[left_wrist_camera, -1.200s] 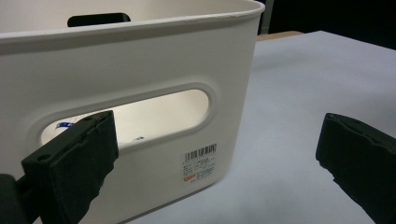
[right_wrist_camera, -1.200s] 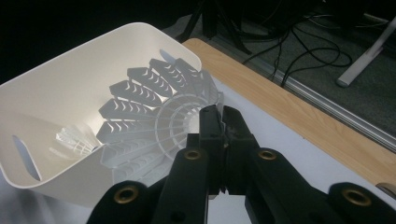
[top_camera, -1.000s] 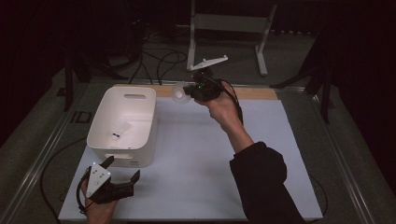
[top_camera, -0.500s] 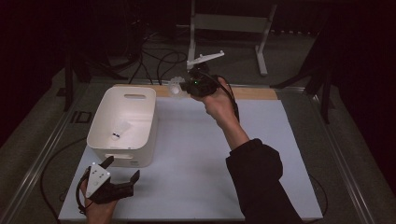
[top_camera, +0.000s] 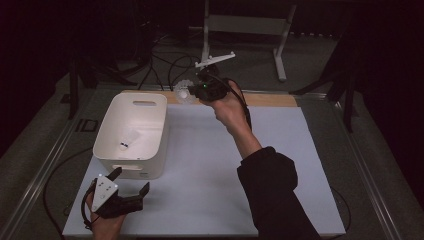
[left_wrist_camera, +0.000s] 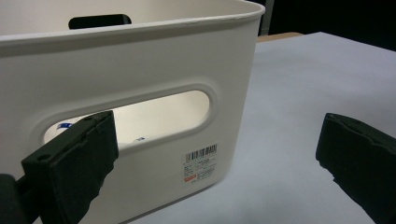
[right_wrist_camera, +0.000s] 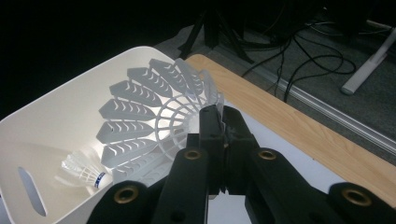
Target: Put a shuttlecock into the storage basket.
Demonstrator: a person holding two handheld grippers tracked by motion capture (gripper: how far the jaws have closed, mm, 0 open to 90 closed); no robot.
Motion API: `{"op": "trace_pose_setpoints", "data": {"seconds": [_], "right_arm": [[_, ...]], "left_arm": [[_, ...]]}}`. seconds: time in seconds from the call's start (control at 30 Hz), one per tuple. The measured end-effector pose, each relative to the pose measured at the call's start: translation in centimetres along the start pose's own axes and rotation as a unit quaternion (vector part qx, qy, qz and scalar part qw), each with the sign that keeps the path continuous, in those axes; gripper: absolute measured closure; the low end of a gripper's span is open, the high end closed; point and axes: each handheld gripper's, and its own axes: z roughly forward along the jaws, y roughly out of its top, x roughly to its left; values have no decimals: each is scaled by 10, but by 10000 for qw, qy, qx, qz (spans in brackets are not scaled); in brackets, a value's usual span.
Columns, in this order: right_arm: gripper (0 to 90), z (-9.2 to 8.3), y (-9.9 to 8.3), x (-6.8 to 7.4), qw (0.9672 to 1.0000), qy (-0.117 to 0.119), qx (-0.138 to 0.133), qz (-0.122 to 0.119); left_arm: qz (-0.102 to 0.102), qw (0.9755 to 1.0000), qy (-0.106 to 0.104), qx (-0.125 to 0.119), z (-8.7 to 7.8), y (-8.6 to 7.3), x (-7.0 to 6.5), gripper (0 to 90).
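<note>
Dark floor cables (top_camera: 165, 70) lie beyond white bin (top_camera: 131, 134); perhaps unobstructed.

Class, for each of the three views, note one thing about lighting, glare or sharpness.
High view: dim, dark surroundings, the white mat brightest. Left gripper view: evenly lit, the bin sharp, the near black pads soft. Right gripper view: the shuttlecock glows bright against a black background, the bin floor overexposed.

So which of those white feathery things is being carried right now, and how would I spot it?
Start at the white bin on the left of the table. Just past its far right corner, the right gripper holds a white plastic shuttlecock in the air by its skirt. The other shuttlecock lies inside the bin.
</note>
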Motion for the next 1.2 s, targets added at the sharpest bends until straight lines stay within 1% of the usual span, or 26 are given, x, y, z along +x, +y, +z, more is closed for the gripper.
{"op": "trace_pose_setpoints", "data": {"seconds": [0.2,0.3,0.57,0.73,1.2], "right_arm": [[886,2,4,3,10000,40,-25,19],[886,4,6,3,10000,23,-44,21],[886,7,10,5,9999,93,-106,89],[886,11,13,9,9997,135,-133,129],[886,16,23,21,9996,211,-167,37]], "left_arm": [[6,10000,-2,1,0,0,0,0],[11,10000,-3,3,0,0,0,0],[15,10000,-5,3,0,0,0,0],[22,10000,-9,14,-1,0,0,0],[11,10000,-9,-6,-1,0,0,0]]}}
